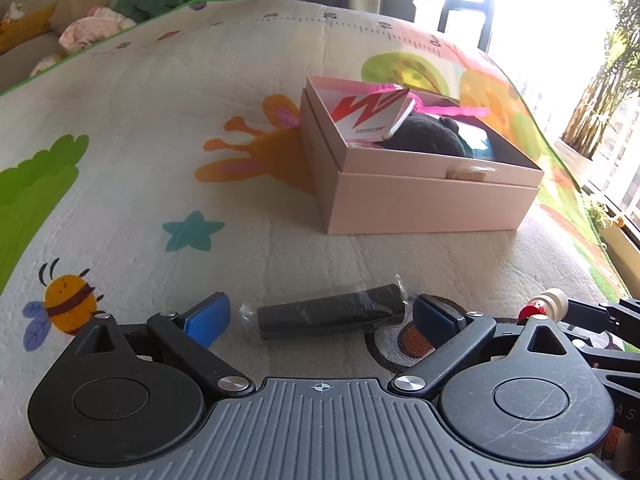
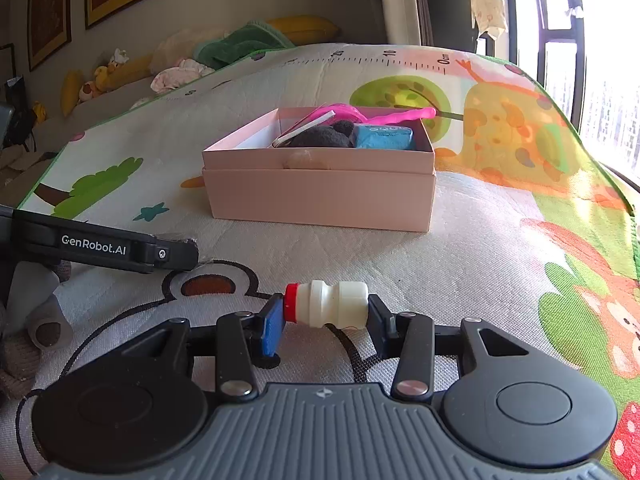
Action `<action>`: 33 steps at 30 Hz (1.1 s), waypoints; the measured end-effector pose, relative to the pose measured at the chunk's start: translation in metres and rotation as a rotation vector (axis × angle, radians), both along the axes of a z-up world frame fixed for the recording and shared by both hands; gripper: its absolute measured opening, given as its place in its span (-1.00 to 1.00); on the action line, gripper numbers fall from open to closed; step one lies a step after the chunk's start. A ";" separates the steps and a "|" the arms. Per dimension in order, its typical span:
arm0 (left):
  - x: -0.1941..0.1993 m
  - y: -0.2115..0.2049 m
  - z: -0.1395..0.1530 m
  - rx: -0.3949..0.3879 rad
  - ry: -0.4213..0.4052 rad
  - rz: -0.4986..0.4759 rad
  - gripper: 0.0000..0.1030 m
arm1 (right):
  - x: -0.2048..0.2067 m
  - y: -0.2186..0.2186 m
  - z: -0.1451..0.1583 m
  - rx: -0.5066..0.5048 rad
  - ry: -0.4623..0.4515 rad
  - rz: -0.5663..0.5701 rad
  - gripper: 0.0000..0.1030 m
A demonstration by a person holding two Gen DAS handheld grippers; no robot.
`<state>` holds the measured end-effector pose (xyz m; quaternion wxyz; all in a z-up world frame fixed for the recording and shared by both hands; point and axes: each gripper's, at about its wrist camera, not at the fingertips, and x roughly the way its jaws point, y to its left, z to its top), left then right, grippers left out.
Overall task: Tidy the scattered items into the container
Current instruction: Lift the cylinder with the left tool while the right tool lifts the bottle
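Bottle (image 2: 326,304) first: we are clamping the small white bottle with its red cap sideways in the right hand-held gripper (image 2: 326,314), cap against the blue left pad and base against the dark right pad. Gripping it end to end this way is, we judge, keeping the round body from rolling out of the pads. It is hanging just above the printed play mat (image 2: 480,240), which is lying over a soft bed-like surface, not a worktop.

Ahead of that hand-held gripper, well apart from it, the pink box (image 2: 320,196) is sitting open. It is already carrying a black plush, a blue packet, a pink strip and a white card with red lettering, so we are judging the tidying to be well along.

We are holding the left hand-held gripper (image 1: 320,316) low over the mat with its jaws standing wide. The black cylinder in clear wrap (image 1: 328,316) is lying crosswise between the blue fingers (image 1: 208,316). The right finger is sitting at the wrapper's end, while a gap is showing at the left one, so nothing is pressing on it yet. We are lining it up lengthwise across the opening, probably so both pads meet its ends. From this hand-held gripper the box is lying forward and to the right.
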<state>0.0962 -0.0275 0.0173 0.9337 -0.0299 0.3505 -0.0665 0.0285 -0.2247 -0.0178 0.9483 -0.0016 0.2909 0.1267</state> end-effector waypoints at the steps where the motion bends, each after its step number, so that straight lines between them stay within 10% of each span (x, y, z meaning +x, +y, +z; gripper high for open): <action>1: -0.001 -0.001 0.000 0.006 -0.003 -0.005 0.77 | 0.000 0.000 0.000 -0.002 0.000 0.000 -0.17; 33: -0.033 -0.032 0.050 0.196 -0.158 -0.379 0.71 | -0.024 -0.034 0.039 -0.142 -0.052 -0.003 -0.16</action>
